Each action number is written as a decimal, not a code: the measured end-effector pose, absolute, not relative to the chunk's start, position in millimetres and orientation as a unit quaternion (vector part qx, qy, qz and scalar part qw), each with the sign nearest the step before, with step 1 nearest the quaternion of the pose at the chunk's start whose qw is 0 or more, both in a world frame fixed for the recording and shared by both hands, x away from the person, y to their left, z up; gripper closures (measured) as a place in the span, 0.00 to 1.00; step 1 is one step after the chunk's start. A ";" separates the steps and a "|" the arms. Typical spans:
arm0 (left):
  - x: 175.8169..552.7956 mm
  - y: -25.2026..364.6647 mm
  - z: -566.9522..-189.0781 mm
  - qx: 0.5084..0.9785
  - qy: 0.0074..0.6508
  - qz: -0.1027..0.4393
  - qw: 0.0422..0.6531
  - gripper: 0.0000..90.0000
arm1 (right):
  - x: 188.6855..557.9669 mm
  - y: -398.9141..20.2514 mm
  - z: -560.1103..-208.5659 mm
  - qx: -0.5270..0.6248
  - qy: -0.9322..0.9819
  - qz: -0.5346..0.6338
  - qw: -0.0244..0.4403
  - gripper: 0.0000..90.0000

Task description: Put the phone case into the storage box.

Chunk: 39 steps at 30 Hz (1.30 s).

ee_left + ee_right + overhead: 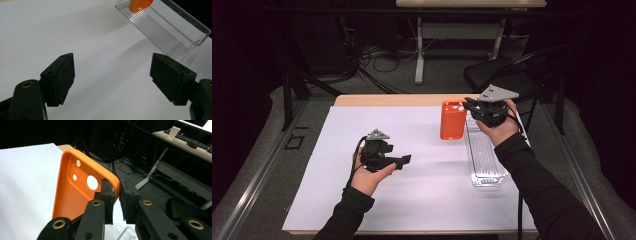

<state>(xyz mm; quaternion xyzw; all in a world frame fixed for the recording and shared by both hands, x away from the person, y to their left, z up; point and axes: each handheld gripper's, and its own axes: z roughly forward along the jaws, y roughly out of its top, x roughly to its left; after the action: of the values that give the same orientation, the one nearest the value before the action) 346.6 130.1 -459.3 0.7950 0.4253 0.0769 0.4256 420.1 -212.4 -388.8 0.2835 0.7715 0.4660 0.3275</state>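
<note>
The right gripper (473, 107) is pinching the edge of an orange phone case (453, 120) between its jaws, holding it upright above the white surface (422, 190), just beside the far end of a clear plastic tray (484, 160). The left gripper (404, 161) is hovering over the surface well apart from the case, its jaws standing spread with nothing between them.

The white table sheet (422, 150) is brightly lit from above while the room behind stays nearly black. Soft shadows fall beneath the clear tray (172, 27), whose ribs catch glints. Close up, the black jaws look slightly soft and grainy.
</note>
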 end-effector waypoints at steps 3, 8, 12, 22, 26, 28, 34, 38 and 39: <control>346.2 130.8 -459.0 0.797 0.422 0.077 0.426 0.23 | 423.8 -216.3 -387.0 0.287 0.769 0.466 0.330 0.91; 345.8 131.3 -460.1 0.798 0.421 0.076 0.424 0.23 | 427.5 -224.1 -383.6 0.289 0.763 0.468 0.339 0.91; 345.2 132.8 -460.1 0.798 0.421 0.077 0.424 0.23 | 430.0 -232.0 -381.8 0.291 0.759 0.467 0.348 0.91; 343.4 136.6 -458.7 0.794 0.426 0.080 0.425 0.23 | 438.4 -251.1 -381.0 0.303 0.750 0.461 0.364 0.91; 342.6 136.6 -458.4 0.796 0.425 0.078 0.425 0.23 | 445.2 -259.6 -384.0 0.307 0.751 0.455 0.367 0.91; 342.5 137.5 -458.1 0.795 0.425 0.079 0.425 0.23 | 448.6 -263.4 -384.3 0.303 0.754 0.448 0.373 0.91; 342.9 138.8 -458.3 0.792 0.429 0.081 0.427 0.23 | 455.3 -274.1 -383.6 0.297 0.756 0.438 0.385 0.91; 342.4 138.8 -458.6 0.792 0.429 0.082 0.426 0.23 | 457.4 -280.9 -385.5 0.298 0.753 0.436 0.393 0.91; 342.3 138.8 -458.7 0.792 0.429 0.083 0.425 0.23 | 457.5 -281.9 -386.2 0.297 0.752 0.435 0.396 0.91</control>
<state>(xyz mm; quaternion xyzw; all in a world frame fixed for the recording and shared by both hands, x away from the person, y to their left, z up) 342.3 138.8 -458.7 0.7925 0.4293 0.0826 0.4252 457.5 -281.9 -386.2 0.2970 0.7521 0.4350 0.3961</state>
